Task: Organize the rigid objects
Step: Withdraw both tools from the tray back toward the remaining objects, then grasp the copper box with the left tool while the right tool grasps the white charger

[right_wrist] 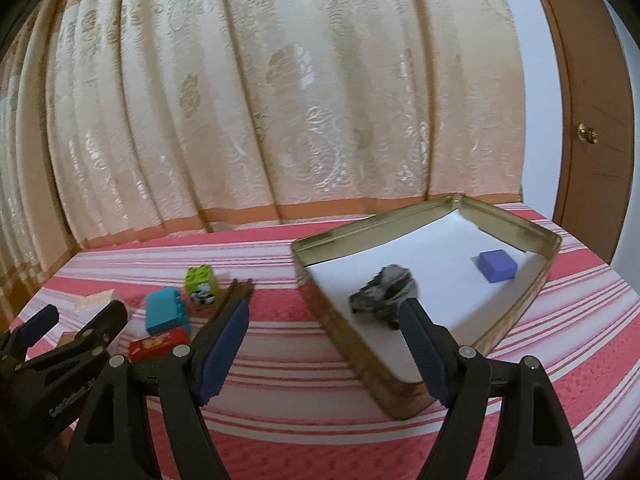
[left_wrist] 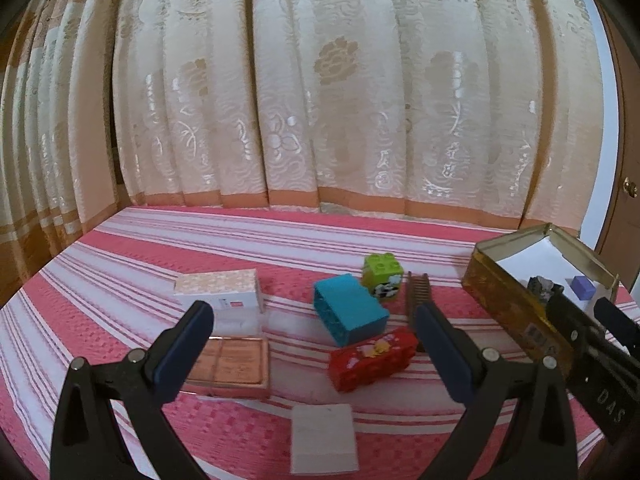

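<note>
Loose on the striped bed cover lie a blue brick [left_wrist: 352, 312], a green brick [left_wrist: 382, 276] with a panda picture, a red brick [left_wrist: 372, 358] and a brown comb [left_wrist: 418, 292]. My left gripper [left_wrist: 312, 314] hovers open just short of them, holding nothing. To the right stands an open gold tin [right_wrist: 400, 218] lined with white paper. In it are a purple block [right_wrist: 498, 266] and a dark crumpled lump [right_wrist: 384, 288]. My right gripper [right_wrist: 324, 308] is open and empty over the tin's near left corner. The same bricks [right_wrist: 166, 314] show at its left.
A white box with a floral top [left_wrist: 220, 292], a copper palette [left_wrist: 232, 364] and a white pad [left_wrist: 324, 436] lie near the left gripper. A patterned curtain [left_wrist: 320, 100] closes off the far side of the bed. A brown door [right_wrist: 592, 140] stands at the right.
</note>
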A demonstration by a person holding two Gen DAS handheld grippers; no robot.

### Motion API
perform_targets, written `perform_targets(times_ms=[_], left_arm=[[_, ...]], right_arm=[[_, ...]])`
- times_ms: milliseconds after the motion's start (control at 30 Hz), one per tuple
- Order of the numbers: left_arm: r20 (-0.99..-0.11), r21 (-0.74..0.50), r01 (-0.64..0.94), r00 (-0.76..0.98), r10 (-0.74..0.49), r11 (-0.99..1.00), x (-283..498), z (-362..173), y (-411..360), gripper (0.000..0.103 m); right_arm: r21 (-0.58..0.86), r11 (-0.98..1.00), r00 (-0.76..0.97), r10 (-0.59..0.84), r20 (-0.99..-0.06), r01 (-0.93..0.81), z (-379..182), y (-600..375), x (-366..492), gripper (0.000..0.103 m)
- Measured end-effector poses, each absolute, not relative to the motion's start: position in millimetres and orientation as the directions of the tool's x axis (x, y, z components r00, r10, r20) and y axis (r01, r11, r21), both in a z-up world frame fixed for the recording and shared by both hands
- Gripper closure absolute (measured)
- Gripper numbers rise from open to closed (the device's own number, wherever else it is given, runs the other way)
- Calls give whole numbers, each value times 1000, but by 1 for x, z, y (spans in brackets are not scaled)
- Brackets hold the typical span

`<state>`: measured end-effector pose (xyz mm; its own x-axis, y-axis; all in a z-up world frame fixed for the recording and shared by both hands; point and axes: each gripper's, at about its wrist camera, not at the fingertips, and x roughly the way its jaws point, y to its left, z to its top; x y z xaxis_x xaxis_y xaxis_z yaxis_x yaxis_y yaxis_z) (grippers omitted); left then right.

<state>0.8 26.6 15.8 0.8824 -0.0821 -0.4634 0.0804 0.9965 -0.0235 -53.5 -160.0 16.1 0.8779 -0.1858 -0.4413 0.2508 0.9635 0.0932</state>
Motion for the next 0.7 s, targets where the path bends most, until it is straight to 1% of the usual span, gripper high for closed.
perform_targets(times_ms=[300, 600, 700], left_arm=[[-493, -12, 73, 867, -70, 997, 12, 13, 54, 1], [-494, -19, 1, 870, -10, 1000, 25, 11, 104, 1], [-506, -56, -32, 863, -1, 998, 32, 10, 125, 1]], right_arm=[[90, 979, 872, -118, -476, 182, 14, -128, -48, 24], [117, 989, 819, -3, -574, 86, 2, -91, -35, 24], [129, 991, 795, 44, -605, 43, -2, -77, -31, 24]])
